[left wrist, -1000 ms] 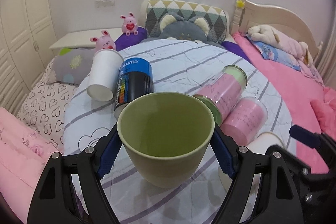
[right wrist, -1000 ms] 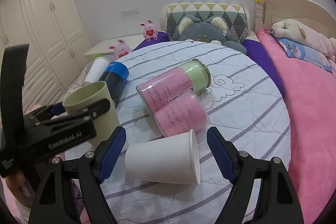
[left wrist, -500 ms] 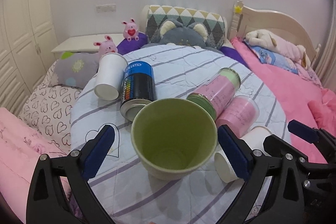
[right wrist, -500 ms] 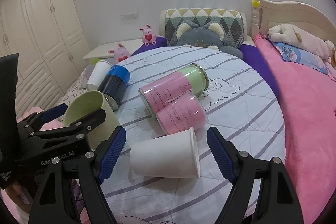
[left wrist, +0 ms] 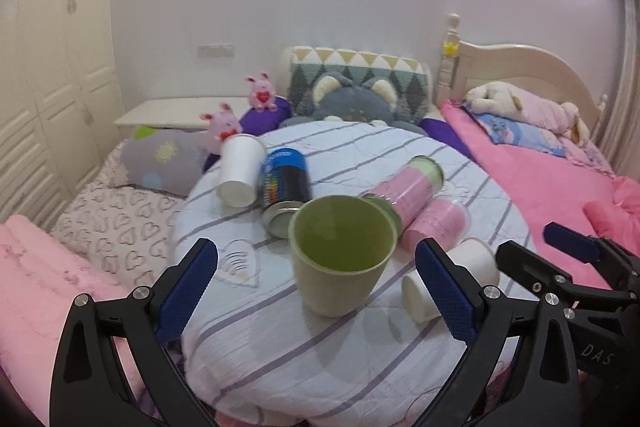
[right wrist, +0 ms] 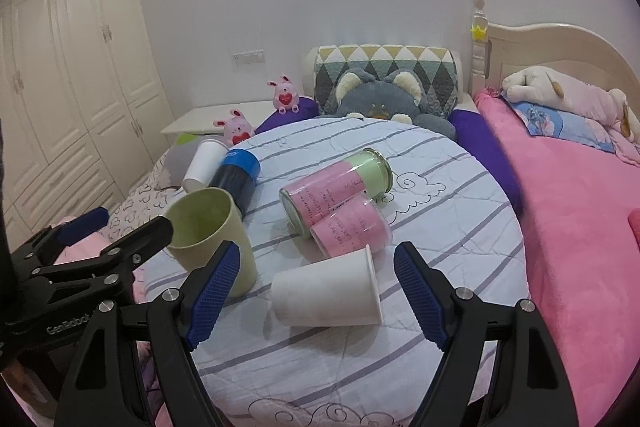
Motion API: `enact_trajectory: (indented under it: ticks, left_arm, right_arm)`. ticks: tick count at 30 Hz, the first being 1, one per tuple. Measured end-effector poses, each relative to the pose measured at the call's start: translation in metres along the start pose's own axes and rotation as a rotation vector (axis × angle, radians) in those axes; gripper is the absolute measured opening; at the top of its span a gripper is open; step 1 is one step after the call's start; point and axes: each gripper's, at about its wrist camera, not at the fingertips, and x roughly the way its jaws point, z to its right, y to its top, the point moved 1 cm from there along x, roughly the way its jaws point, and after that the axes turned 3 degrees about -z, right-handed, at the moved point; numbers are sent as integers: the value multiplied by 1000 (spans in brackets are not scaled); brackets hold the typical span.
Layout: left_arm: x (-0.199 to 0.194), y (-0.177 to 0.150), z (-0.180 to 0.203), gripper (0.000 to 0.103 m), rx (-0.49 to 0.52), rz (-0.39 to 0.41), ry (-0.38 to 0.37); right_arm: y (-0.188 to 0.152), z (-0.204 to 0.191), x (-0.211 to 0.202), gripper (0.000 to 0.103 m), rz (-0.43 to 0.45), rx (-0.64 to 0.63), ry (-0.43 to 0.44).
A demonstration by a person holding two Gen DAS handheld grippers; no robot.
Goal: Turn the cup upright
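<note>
A green cup (left wrist: pixel 342 253) stands upright on the round striped table (left wrist: pixel 320 359); it also shows in the right wrist view (right wrist: pixel 210 233). My left gripper (left wrist: pixel 316 291) is open, pulled back from the cup, with its blue pads apart on either side. A white paper cup (right wrist: pixel 328 287) lies on its side with its mouth to the right; it also shows in the left wrist view (left wrist: pixel 448 279). My right gripper (right wrist: pixel 316 291) is open and empty, just short of this cup, its pads on either side.
Two pink jars (right wrist: pixel 336 187) (right wrist: pixel 352 227), a blue-capped can (right wrist: pixel 236 179) and another white paper cup (right wrist: pixel 202 165) lie on the table behind. Beds, pillows and plush toys surround the table. A white wardrobe (right wrist: pixel 80 67) stands at the left.
My left gripper opened and let go of the green cup, then drew back from it. The cup stays upright on the table. My right gripper drew back slightly, still open.
</note>
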Motion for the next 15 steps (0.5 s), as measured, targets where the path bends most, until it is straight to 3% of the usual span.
enact_trajectory:
  ticks: [9, 15]
  left_arm:
    - [-28, -10, 0, 103, 41, 61, 17]
    - [-34, -19, 3, 103, 69, 76, -4]
  right_arm:
    - [-8, -3, -26, 81, 60, -15, -24]
    - [-22, -10, -41, 81, 201, -72, -121]
